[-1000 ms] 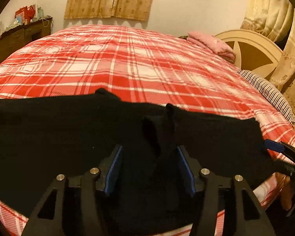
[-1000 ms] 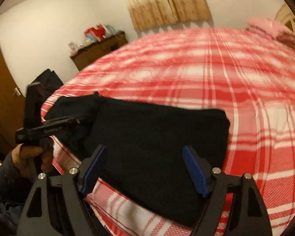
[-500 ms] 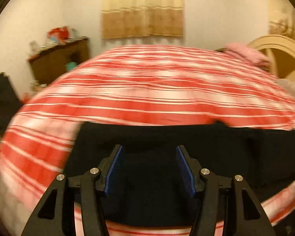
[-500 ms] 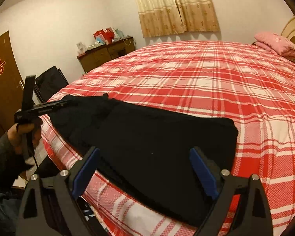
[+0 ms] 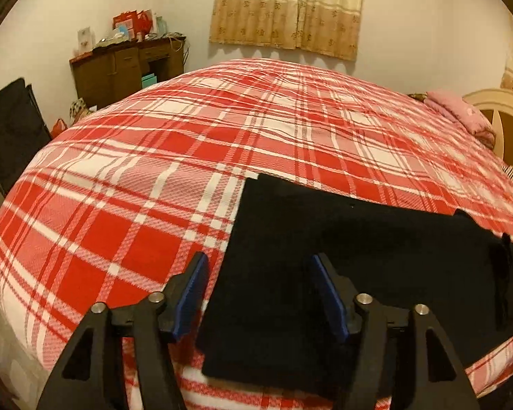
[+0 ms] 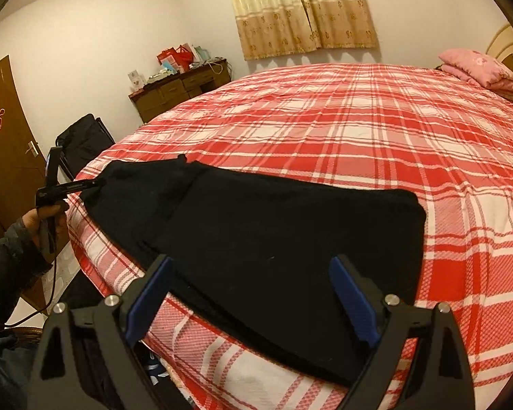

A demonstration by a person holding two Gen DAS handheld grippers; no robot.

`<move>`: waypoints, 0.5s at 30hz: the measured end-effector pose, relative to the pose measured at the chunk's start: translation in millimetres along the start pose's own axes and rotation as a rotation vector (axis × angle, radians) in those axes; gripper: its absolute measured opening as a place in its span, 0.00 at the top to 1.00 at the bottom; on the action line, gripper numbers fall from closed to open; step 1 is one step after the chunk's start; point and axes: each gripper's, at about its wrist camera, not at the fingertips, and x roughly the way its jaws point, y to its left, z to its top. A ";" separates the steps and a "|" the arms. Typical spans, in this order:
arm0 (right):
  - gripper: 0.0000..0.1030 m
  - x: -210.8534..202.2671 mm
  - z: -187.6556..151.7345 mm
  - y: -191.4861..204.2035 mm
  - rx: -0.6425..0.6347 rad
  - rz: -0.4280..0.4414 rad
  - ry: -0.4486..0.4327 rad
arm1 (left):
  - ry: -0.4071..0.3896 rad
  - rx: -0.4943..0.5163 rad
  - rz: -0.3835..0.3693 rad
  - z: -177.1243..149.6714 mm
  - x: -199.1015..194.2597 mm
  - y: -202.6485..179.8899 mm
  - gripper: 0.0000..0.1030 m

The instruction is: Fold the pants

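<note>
The pants [image 6: 256,235] are laid flat along the near edge of the bed [image 6: 359,130], a long black band already folded lengthwise, with one end toward the right gripper [image 6: 253,294] and the other toward the left gripper [image 5: 256,290]. The left gripper's jaws have just been opening, and its pads are seen standing clear of the cloth, astride the pants' end edge, with nothing pinched. The right gripper is held wide open above the other end, its pads also apart from the fabric. In the right wrist view the left gripper is seen at the far end of the pants, carried by a hand [image 6: 42,218] in a dark sleeve [image 6: 7,259]. The step in hand is judged to be the reach for a fresh hold between folds. The next move is judged to call for the end to be pinched through all its layers, near the corners, and carried across to meet the other end, so that the stack is not dragged askew on the plaid cover.
</note>
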 end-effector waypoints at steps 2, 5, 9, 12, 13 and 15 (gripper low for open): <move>0.08 1.3 -1.5 0.6 0.003 -0.003 0.006 | 0.010 0.032 0.011 -0.2 0.7 -2.7 0.34; 0.08 2.3 -1.9 0.4 0.008 -0.004 0.009 | 0.025 0.062 0.006 1.5 0.2 -4.6 0.39; 0.08 1.2 -1.8 1.2 0.005 -0.004 0.002 | 0.042 -0.010 -0.105 0.1 -10.0 6.1 0.75; 0.08 1.0 -1.2 -0.6 0.012 -0.002 0.001 | 0.038 -0.055 -0.131 -1.5 -15.0 7.0 0.77; 0.08 0.9 -1.1 -1.0 0.014 -0.003 0.000 | 0.028 -0.072 -0.144 -1.5 -17.7 7.1 0.78; 0.08 0.5 -0.7 -1.7 0.016 -0.006 -0.004 | 0.015 -0.116 -0.169 -0.8 -22.1 7.9 0.78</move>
